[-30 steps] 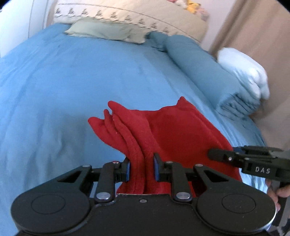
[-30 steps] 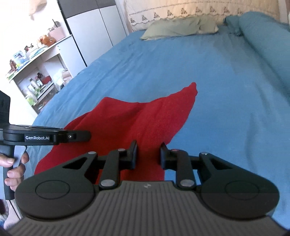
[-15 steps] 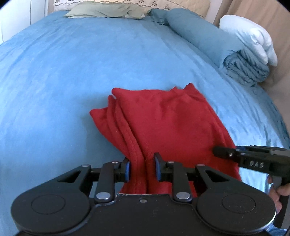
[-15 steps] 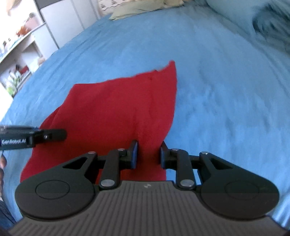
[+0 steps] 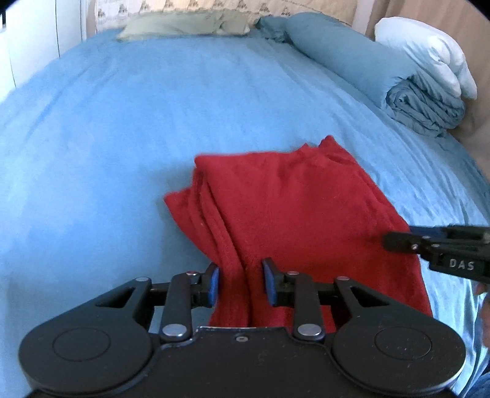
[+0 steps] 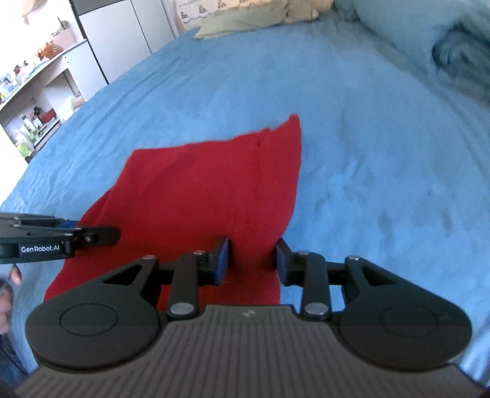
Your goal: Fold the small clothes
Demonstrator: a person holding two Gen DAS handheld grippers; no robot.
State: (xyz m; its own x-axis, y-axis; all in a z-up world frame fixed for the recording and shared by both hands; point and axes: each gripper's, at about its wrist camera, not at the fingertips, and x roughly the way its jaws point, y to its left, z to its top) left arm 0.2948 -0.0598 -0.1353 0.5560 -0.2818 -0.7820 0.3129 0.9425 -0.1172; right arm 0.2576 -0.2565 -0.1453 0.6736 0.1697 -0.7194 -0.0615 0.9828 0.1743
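A red garment (image 5: 294, 208) lies partly folded on the blue bed sheet (image 5: 122, 128); it also shows in the right wrist view (image 6: 208, 189). My left gripper (image 5: 240, 283) is shut on bunched layers of its left near edge. My right gripper (image 6: 251, 260) is shut on its right near edge, with the jaws a little wider. Each gripper shows in the other's view: the right one (image 5: 441, 248) at the garment's right side, the left one (image 6: 61, 238) at its left side.
A rolled blue duvet (image 5: 382, 73) and a white pillow (image 5: 428, 58) lie along the bed's right side. A green pillow (image 5: 183, 26) is at the headboard. White shelves (image 6: 36, 101) with small items stand left of the bed.
Both grippers have lowered the garment's near edge forward onto the bed, so the red cloth now lies flatter and further up the sheet. The right jaws look slightly wider apart.
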